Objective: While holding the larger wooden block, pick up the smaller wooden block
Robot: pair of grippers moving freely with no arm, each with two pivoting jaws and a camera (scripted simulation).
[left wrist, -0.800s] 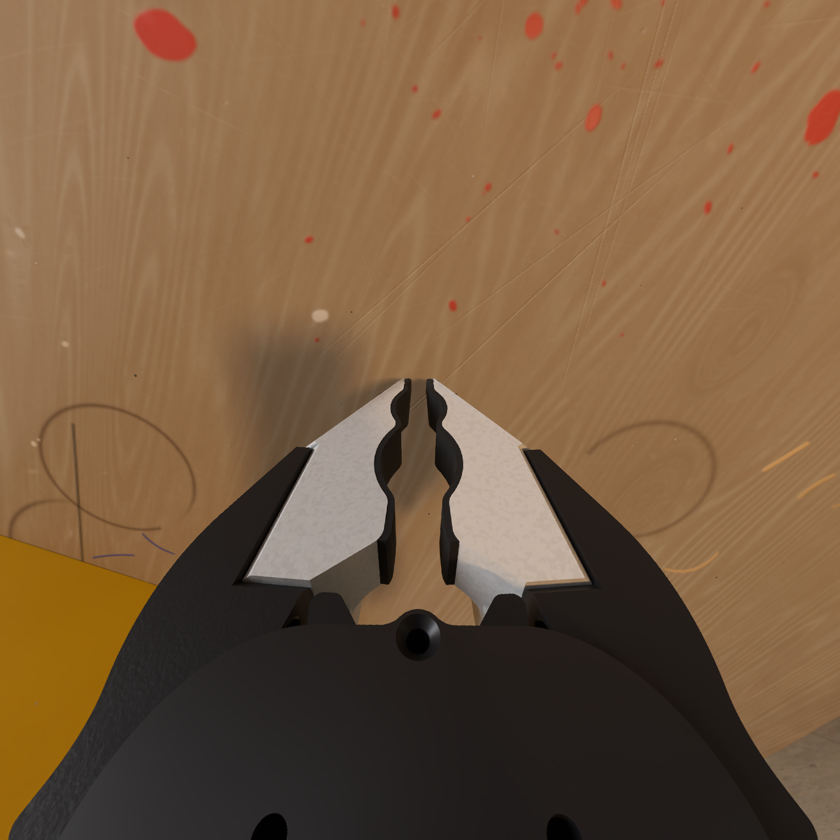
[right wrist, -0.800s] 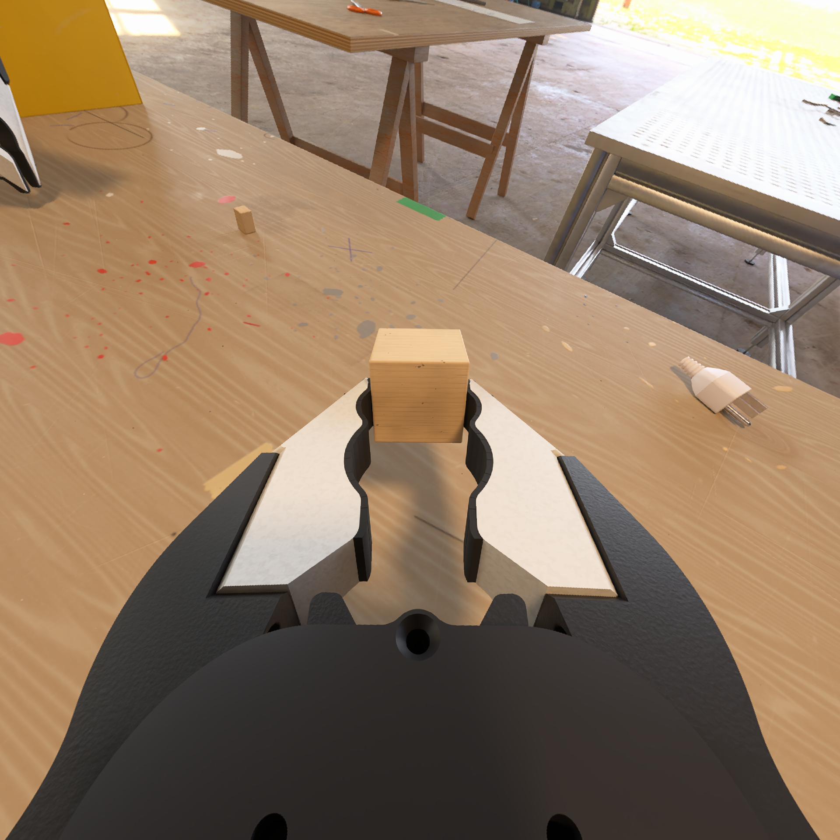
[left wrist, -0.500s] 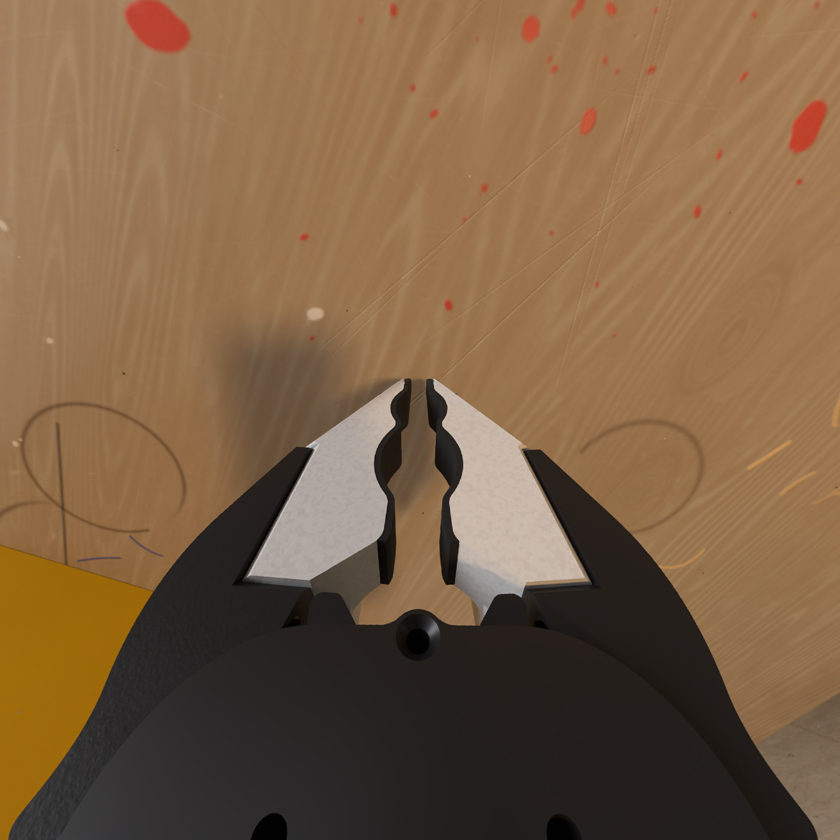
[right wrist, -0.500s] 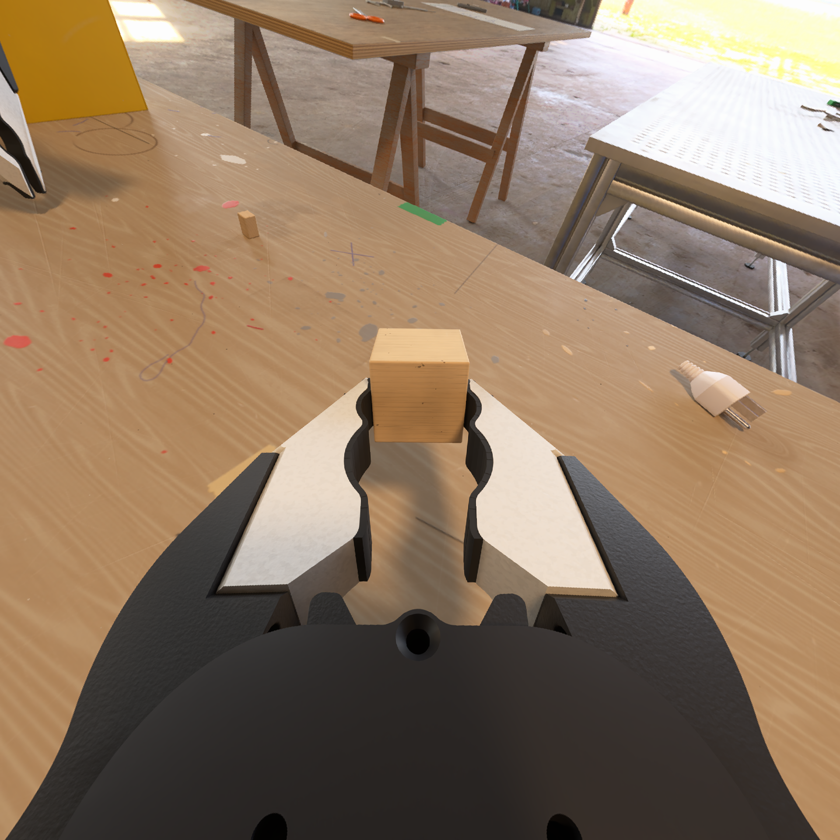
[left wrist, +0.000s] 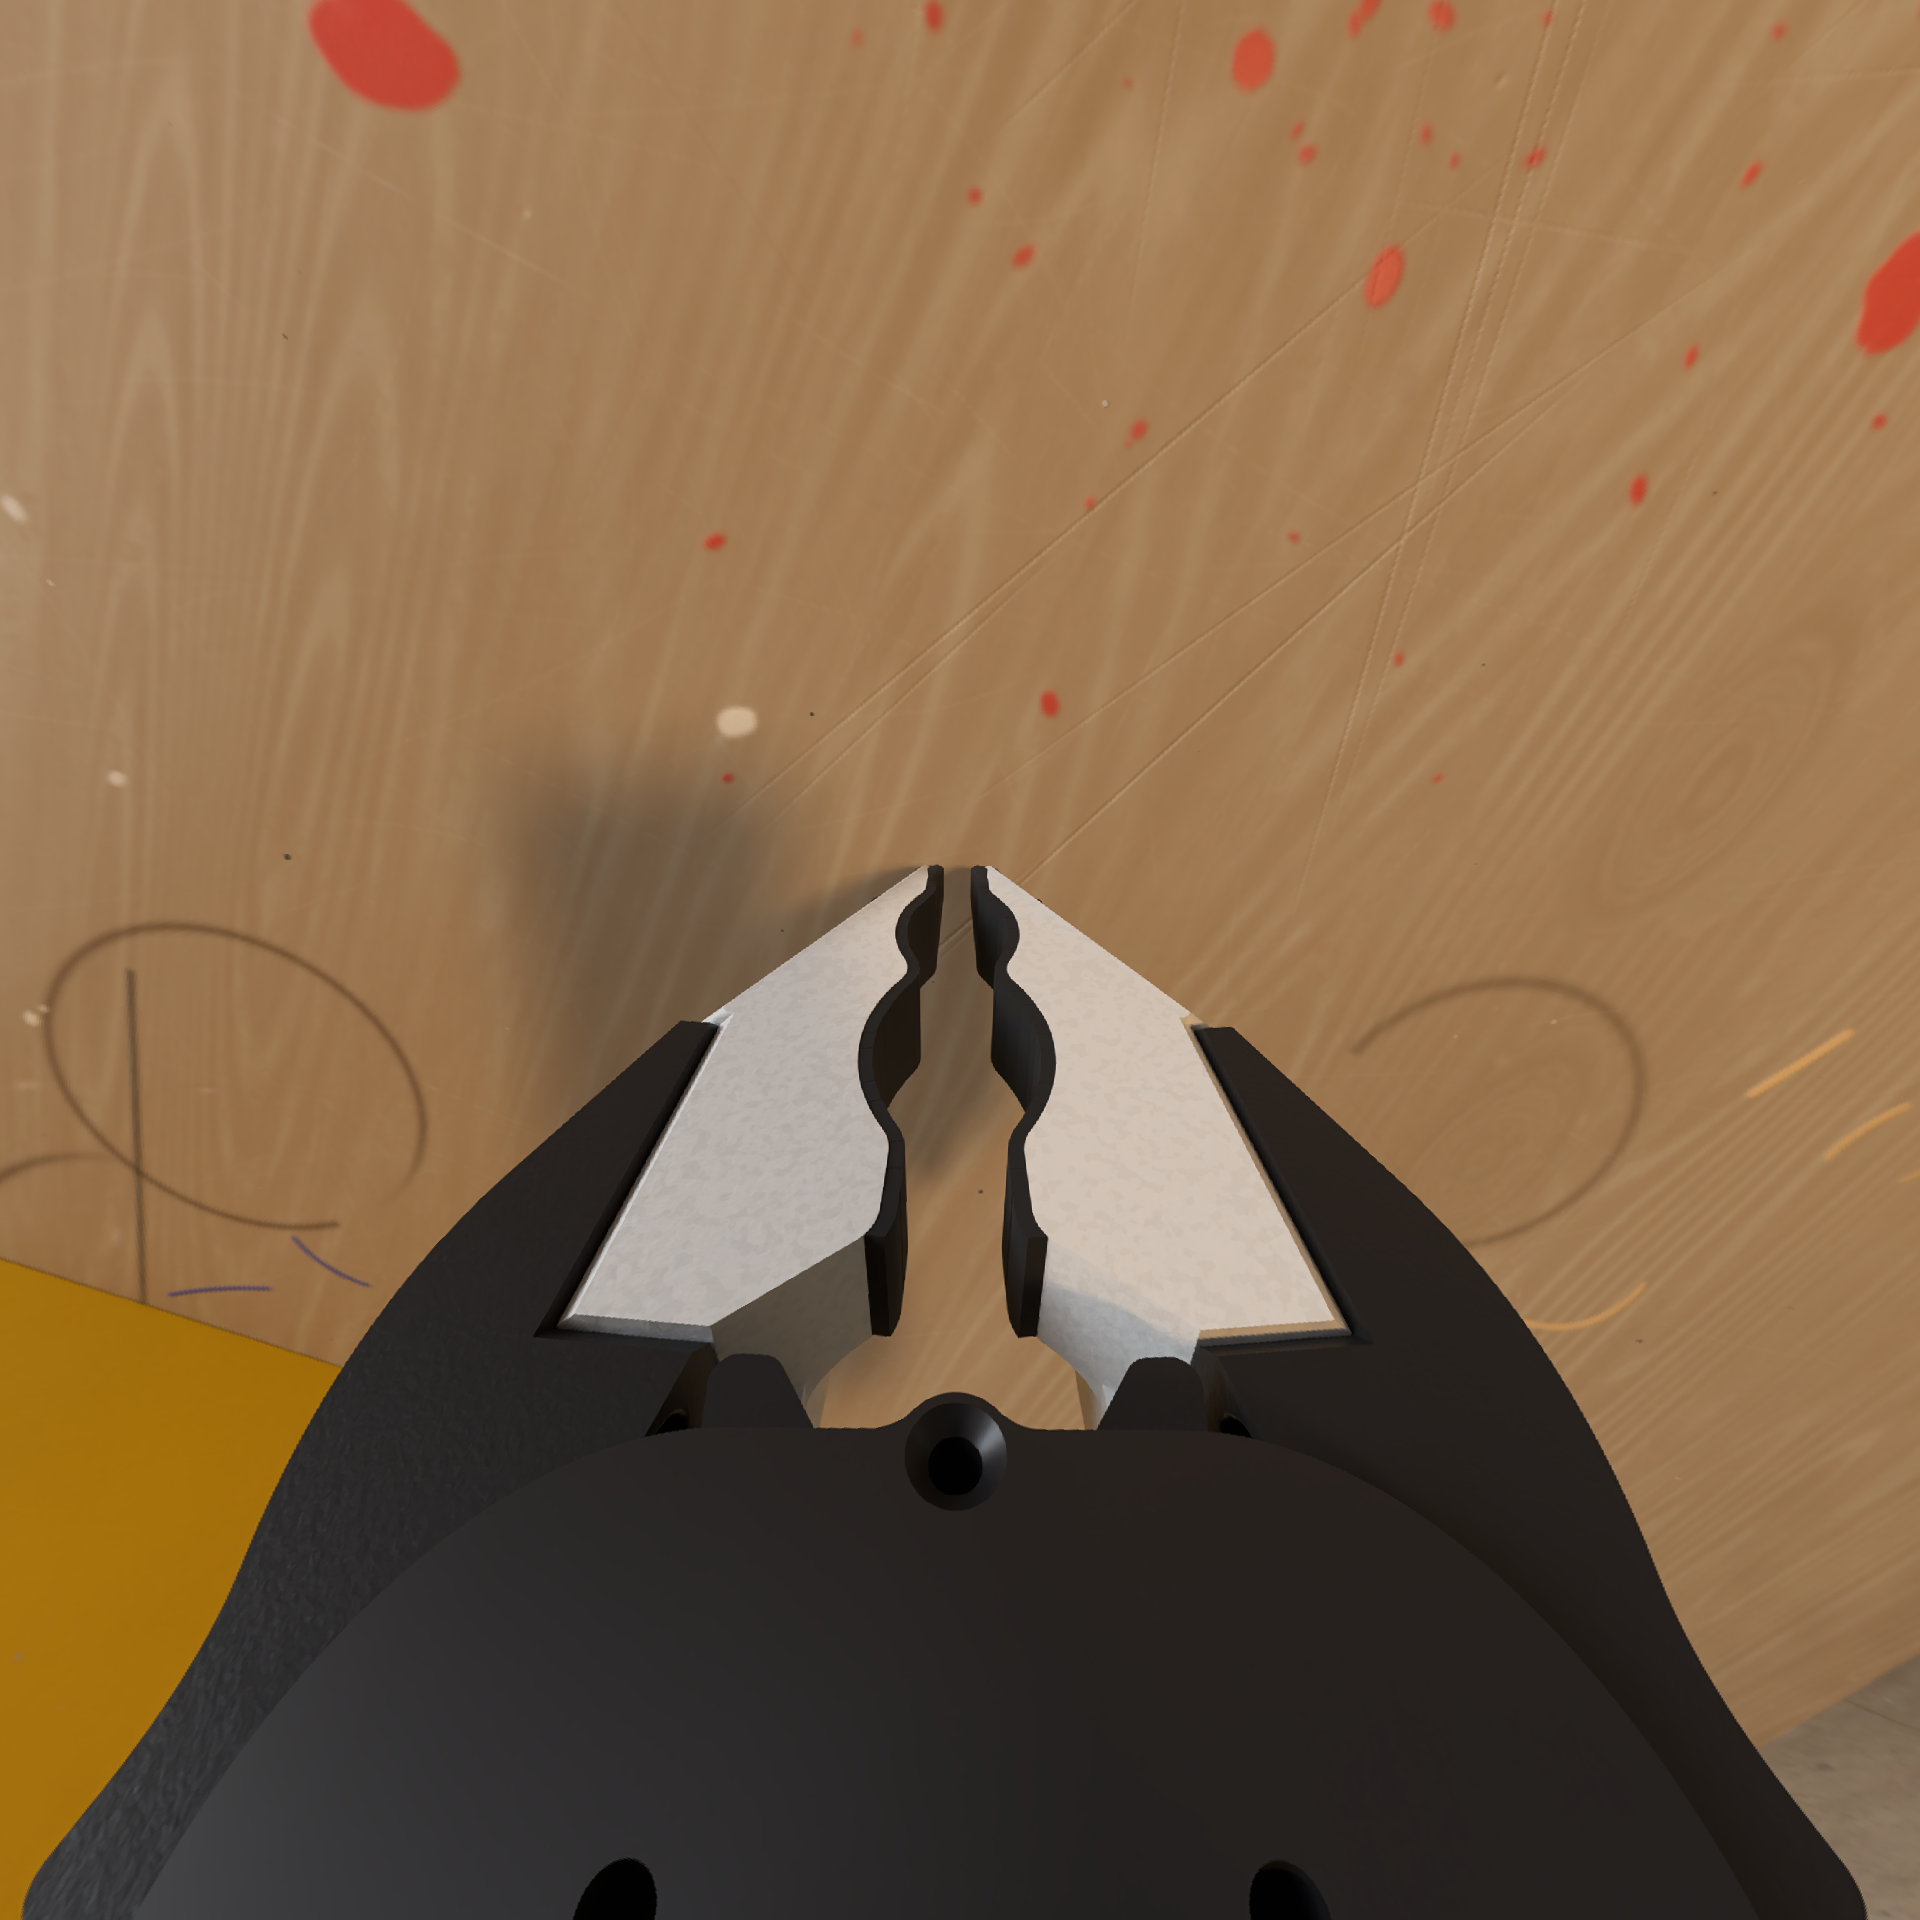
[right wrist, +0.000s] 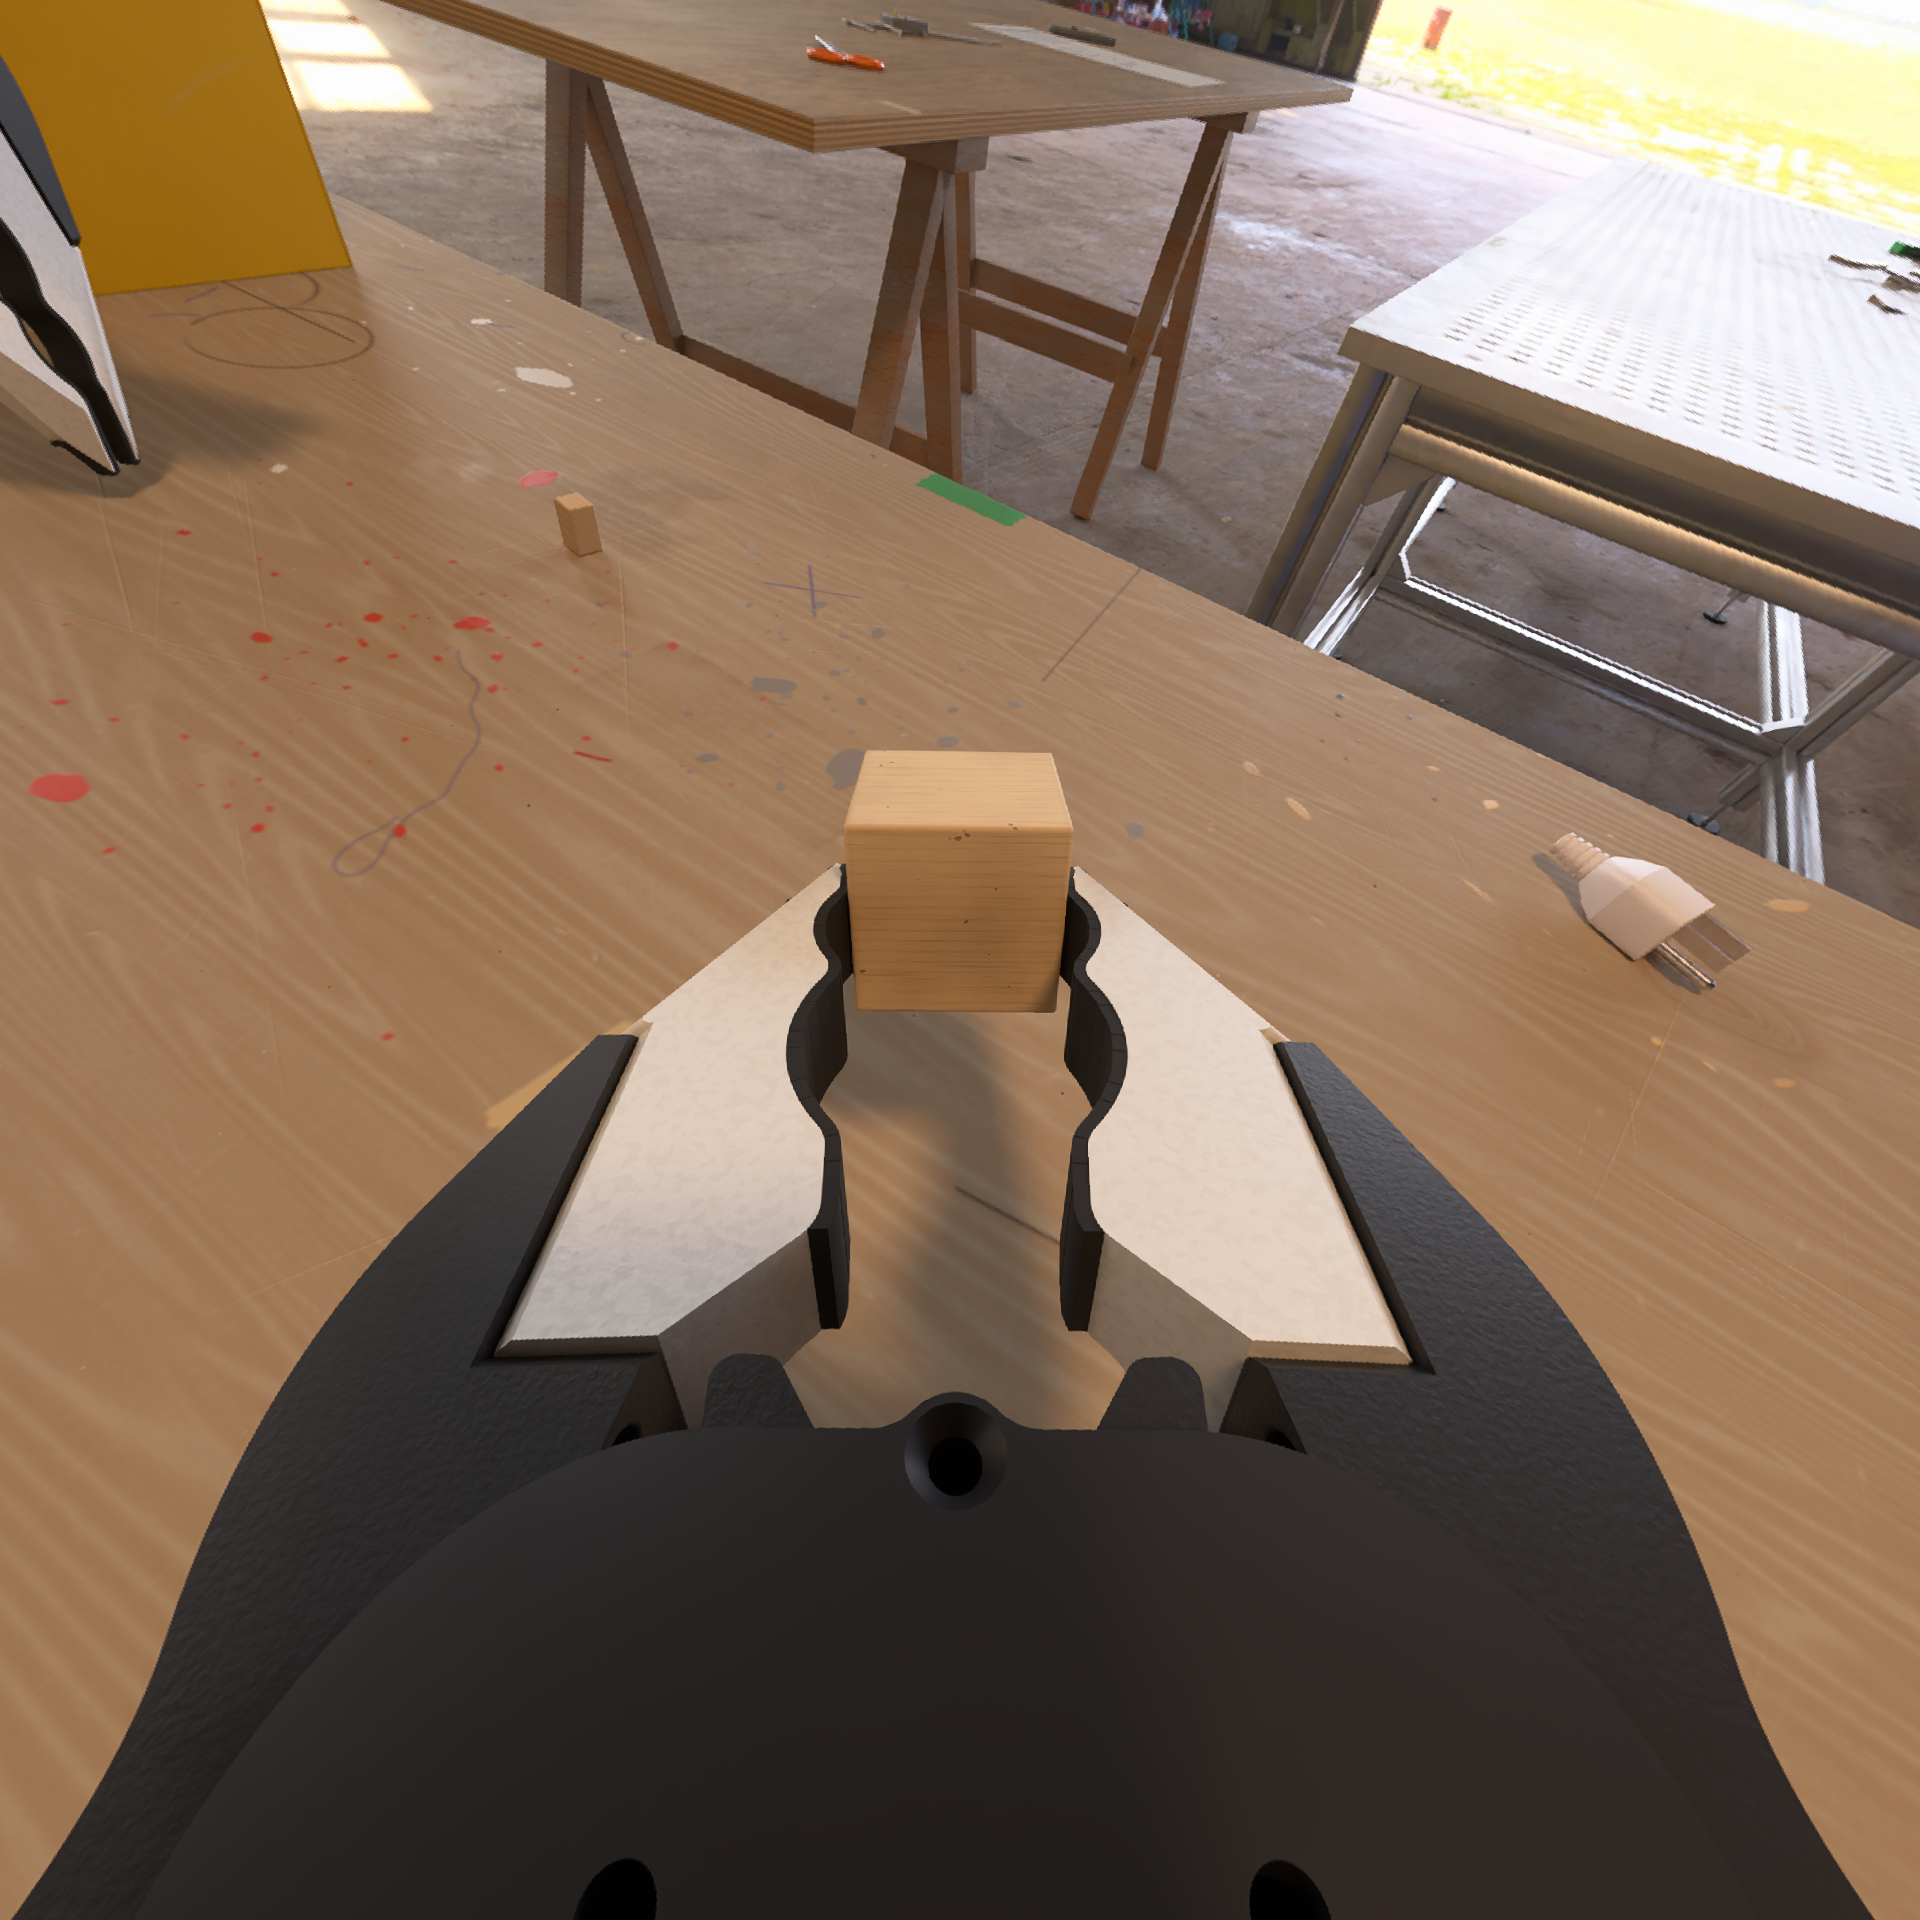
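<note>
In the left wrist view, the left gripper (left wrist: 954, 873) is seen pointed down at the worktop (left wrist: 1351, 644), its jaws drawn nearly together with only a thin slit between the tips and nothing held between them. Red paint spatter (left wrist: 382, 57), pencilled circles (left wrist: 234, 1075) and a yellow panel (left wrist: 135, 1455) at the lower left are shown around it; neither wooden block is seen in this view. In the right wrist view, the larger wooden block (right wrist: 958, 883) is pinched between the tips of the right gripper (right wrist: 956, 935), whose jaws are pressed against its two side faces, and it appears to be carried clear of the worktop, though this cannot be told for certain. The smaller wooden block (right wrist: 578, 523) is seen standing on the worktop well beyond the held block, up and to the left, untouched. The left gripper is shown at the far left edge of this view, near the yellow panel and well apart from the smaller block. A white plug (right wrist: 1642, 909) lies off to the right. The first half of the task is judged to be done: the larger block is held. The second half is judged not yet begun in earnest, since the smaller block must still be reached, straddled with widened jaws and lifted.
</note>
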